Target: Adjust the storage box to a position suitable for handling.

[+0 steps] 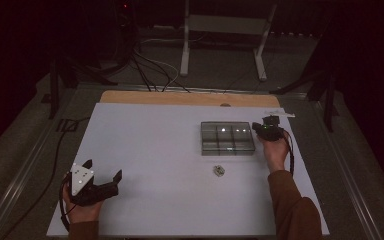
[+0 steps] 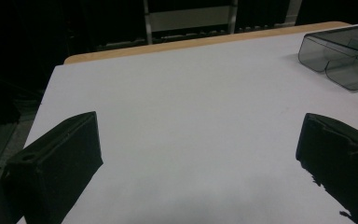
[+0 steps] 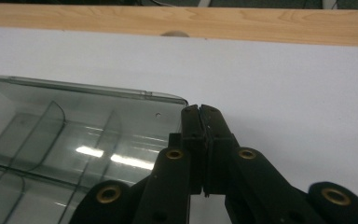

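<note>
While the right gripper [image 1: 263, 128] sits at the right end of the clear plastic box [image 1: 228, 138], its two black jaws are pressed flat together, tip against tip. From the right gripper view the closed tips lie against the box's near corner wall, and I cannot tell whether the thin wall is pinched between them or only beside them (the pads meet with no gap to be seen). The person's right hand [image 1: 275, 152] comes up from the lower right of the high view, with a brown sleeve [image 1: 292, 205] behind it.

The box is a smoky, see-through tray split by dividers into compartments, standing on the white sheet [image 1: 145, 150] toward the far right of the table, with light glinting on its floor. Just in front of it, apart from it, a small round metal piece [image 1: 219, 171] lies on the sheet.

Well away at the near left corner, the left gripper [image 1: 105, 175] rests low over the sheet in the person's left hand [image 1: 82, 210], a grey three-cornered plate [image 1: 81, 179] on top. Its jaws stand wide apart with only bare white sheet between them, holding nothing. A strip of wooden tabletop [image 1: 180, 97] shows beyond the sheet's far edge.
</note>
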Available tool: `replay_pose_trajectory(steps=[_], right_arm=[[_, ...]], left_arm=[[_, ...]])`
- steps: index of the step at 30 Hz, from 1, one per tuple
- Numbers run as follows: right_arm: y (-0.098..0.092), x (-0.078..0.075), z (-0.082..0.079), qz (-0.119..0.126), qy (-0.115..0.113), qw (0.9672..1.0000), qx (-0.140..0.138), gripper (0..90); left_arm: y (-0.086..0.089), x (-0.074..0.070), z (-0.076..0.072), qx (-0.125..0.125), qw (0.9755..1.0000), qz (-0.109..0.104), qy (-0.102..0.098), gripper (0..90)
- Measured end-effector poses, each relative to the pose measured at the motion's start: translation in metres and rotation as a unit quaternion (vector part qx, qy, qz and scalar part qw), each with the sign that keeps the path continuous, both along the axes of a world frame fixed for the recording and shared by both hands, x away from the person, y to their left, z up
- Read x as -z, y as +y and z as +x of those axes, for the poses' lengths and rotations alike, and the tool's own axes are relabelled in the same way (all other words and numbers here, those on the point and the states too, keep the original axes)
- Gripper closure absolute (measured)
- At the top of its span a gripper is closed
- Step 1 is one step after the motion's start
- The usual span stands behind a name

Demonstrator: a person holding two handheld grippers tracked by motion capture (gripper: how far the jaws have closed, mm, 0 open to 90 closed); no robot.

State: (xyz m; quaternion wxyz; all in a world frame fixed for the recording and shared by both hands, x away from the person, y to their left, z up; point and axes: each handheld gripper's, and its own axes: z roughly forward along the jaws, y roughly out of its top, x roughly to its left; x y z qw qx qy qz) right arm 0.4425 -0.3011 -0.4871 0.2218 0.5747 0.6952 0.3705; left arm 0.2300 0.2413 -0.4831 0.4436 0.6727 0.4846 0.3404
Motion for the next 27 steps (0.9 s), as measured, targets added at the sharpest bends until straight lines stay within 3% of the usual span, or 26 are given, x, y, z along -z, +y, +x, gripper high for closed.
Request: replay_pose_trajectory(steps=[8, 19, 27], right_arm=[[0.0018, 0.0063, 0.0026, -0.007, 0.014, 0.9999, -0.006, 90.0], [0.0021, 0.0081, 0.0034, 0.009, 0.023, 0.9997, -0.007, 90.0], [0.0073, 0.0086, 0.0047, 0.008, 0.025, 0.9993, -0.026, 90.0]], left_arm=[[0.0003, 0.0005, 0.0003, -0.001, 1.0000, -0.001, 0.000, 1.7], [-0.0011, 0.0008, 0.0006, 0.000, 1.0000, 0.003, 0.001, 1.7], [-0.0021, 0.0018, 0.0012, 0.001, 1.0000, 0.003, 0.002, 1.7]])
